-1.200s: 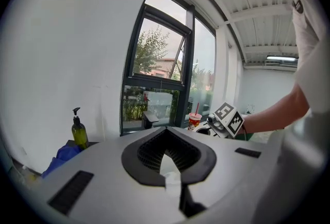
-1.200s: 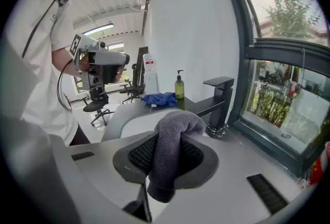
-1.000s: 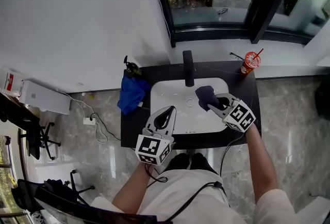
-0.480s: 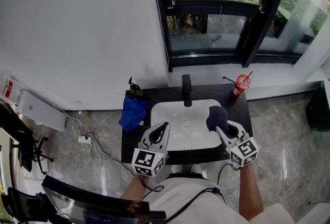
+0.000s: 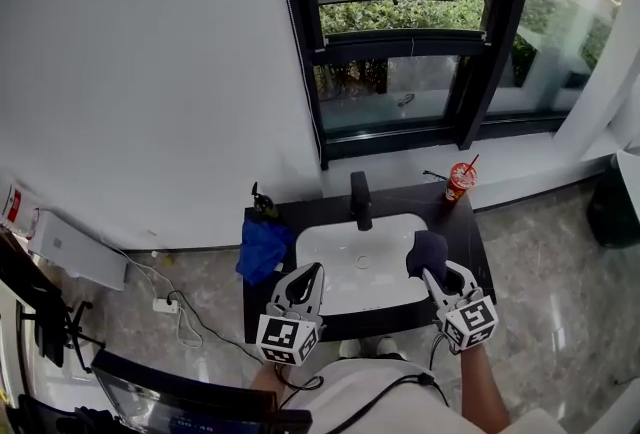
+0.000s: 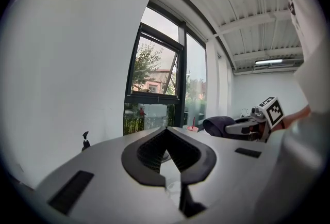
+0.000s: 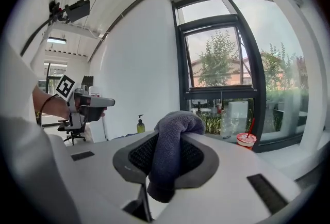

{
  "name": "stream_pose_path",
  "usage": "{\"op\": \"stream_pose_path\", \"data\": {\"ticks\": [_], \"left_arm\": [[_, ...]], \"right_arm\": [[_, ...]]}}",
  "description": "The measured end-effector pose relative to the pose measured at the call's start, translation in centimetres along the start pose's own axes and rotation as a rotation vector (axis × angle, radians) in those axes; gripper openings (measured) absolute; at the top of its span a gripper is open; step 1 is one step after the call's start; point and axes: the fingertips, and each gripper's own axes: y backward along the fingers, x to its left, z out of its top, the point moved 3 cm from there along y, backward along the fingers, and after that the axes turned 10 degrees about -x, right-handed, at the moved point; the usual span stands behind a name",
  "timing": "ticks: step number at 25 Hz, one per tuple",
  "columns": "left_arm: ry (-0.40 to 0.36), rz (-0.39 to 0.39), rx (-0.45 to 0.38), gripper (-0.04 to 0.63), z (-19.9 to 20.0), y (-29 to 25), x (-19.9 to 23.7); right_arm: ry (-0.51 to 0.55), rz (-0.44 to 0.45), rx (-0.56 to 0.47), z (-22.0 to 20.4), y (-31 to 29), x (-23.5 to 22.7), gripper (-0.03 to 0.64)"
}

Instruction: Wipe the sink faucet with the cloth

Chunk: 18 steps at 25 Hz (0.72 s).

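The black faucet [image 5: 359, 200] stands upright at the back of the white sink basin [image 5: 345, 287], set in a dark counter. My right gripper [image 5: 432, 268] is over the basin's right rim, well short of the faucet, and is shut on a dark grey cloth [image 5: 427, 249]. In the right gripper view the cloth [image 7: 178, 121] bulges over the gripper [image 7: 170, 138] tips and hangs down between the pads. My left gripper [image 5: 316, 269] hovers over the basin's front left, shut and holding nothing. Its jaws [image 6: 166, 129] meet at the tip.
A red drink cup with a straw [image 5: 459, 182] stands at the counter's back right corner. A soap bottle [image 5: 262, 204] and a crumpled blue cloth [image 5: 263, 247] sit on the left of the counter. A large window is behind the faucet, and a white wall is to the left.
The head view has risen and pulled back. My right gripper carried the cloth from near the faucet to the basin's right front. The left gripper stayed near the front edge.
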Motion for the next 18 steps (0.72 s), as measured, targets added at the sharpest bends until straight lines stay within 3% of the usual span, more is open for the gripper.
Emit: {"op": "stream_pose_path", "data": {"ticks": [7,18], "left_arm": [[0.016,-0.066,0.036,-0.002,-1.6,0.5,-0.7],[-0.007,-0.086,-0.012,-0.002,0.0,1.9,-4.2]], "right_arm": [[-0.006,-0.033,0.005,0.2,0.9,0.7,0.078],[0.014,0.043,-0.067,3.5,5.6,4.8,0.078]]}}
